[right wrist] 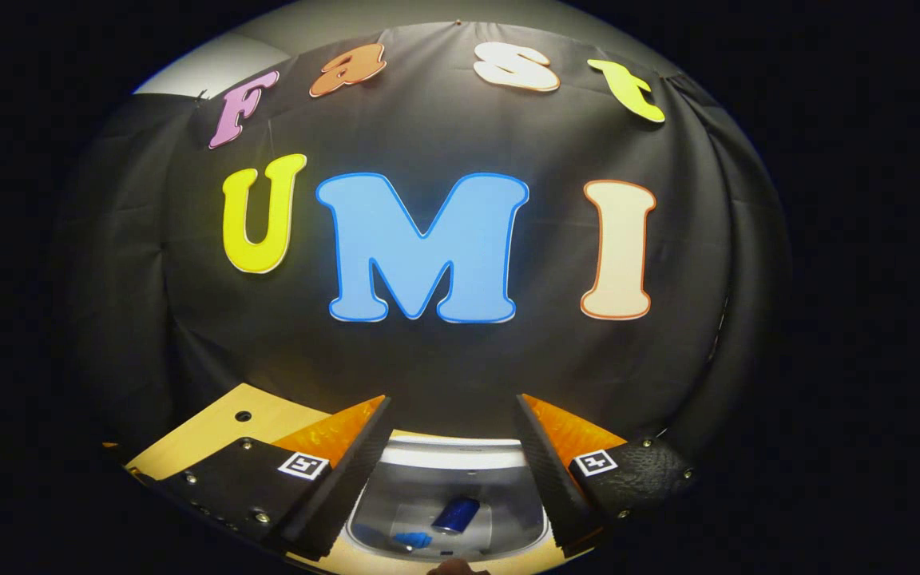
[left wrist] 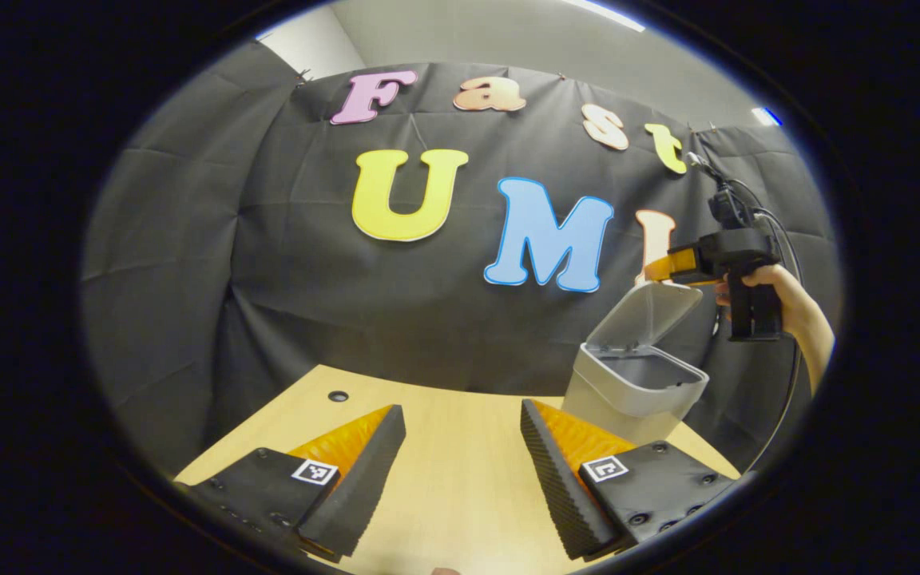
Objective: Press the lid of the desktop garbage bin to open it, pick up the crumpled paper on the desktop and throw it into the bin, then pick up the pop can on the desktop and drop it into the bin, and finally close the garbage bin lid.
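In the left gripper view, the left gripper (left wrist: 460, 463) is hovering over the desk (left wrist: 460, 495) with its fingers spread apart and nothing between them. The bin (left wrist: 636, 383) is standing near the desk's far right edge, its lid (left wrist: 652, 311) tilted up. The right gripper (left wrist: 660, 267), held by a hand (left wrist: 779, 295), is hanging just above the lid.

In the right gripper view, the right gripper (right wrist: 452, 455) is standing apart and empty directly over the open bin (right wrist: 448, 463). A blue can (right wrist: 457, 514) is lying inside the bin.
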Demonstrator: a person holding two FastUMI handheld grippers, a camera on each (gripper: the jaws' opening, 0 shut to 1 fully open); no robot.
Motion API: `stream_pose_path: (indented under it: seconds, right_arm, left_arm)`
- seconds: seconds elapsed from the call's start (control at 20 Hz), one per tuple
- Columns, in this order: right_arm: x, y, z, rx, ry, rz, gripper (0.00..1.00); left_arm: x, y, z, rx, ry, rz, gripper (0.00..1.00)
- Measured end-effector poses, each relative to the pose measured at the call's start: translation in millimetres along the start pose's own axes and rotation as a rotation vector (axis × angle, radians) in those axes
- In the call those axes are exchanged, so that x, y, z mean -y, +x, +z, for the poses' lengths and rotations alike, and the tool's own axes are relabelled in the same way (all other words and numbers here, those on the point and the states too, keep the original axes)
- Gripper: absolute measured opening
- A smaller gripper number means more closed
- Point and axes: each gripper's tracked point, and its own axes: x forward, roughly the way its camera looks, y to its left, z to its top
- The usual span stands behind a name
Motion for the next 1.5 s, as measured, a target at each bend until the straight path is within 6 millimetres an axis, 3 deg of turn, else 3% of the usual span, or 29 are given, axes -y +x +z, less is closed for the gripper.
stream_pose_path:
  seconds: [0.35,0.8,1.15,1.5]
  right_arm:
    - [3,-4,-56,-0.097,-0.012,-0.005,0.96]
    - [6,-14,-112,-0.207,0.045,-0.014,0.95]
    - [7,-32,-134,-0.257,0.032,-0.032,0.95]
    - [7,-39,-137,-0.264,0.002,-0.039,0.95]
  left_arm:
    - [6,2,-4,-0.008,0.016,-0.022,0.95]
    - [7,4,-3,-0.010,0.022,-0.026,0.95]
    - [15,11,-4,-0.013,0.017,-0.051,0.95]
    - [19,13,-3,-0.010,0.002,-0.072,0.96]
